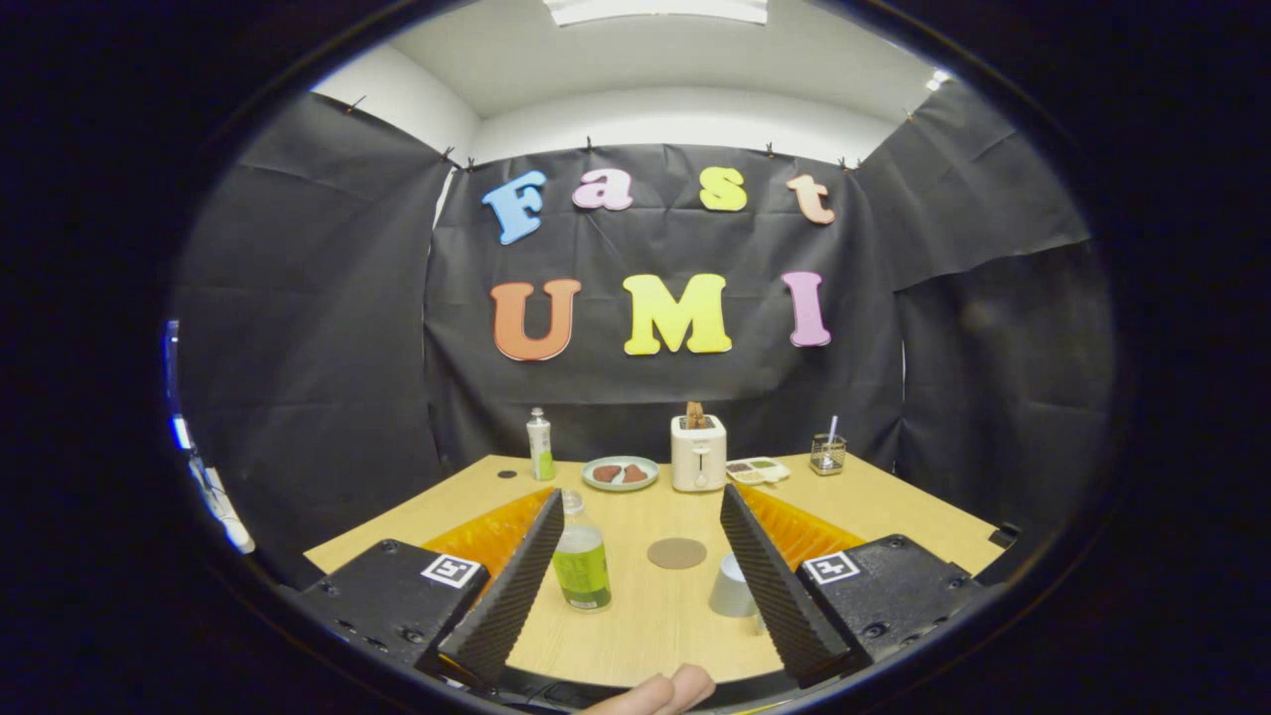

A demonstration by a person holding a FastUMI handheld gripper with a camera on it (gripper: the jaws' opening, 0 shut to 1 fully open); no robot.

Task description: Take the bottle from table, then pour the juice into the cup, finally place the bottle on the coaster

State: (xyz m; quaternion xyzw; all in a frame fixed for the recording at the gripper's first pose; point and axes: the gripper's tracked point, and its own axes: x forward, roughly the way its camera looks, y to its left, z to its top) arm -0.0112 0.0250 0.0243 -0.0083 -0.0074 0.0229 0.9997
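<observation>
The tool hangs with its fingers spread wide above the wooden counter, gripping nothing; the bottle of green juice stands upright between them, just inside the left finger, and the cup sits against the right finger. The round coaster lies between bottle and cup; beyond stand a toaster and a plate.

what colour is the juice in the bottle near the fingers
Green, seen in the gripper view: the bottle stands between the open gripper fingers.
</observation>
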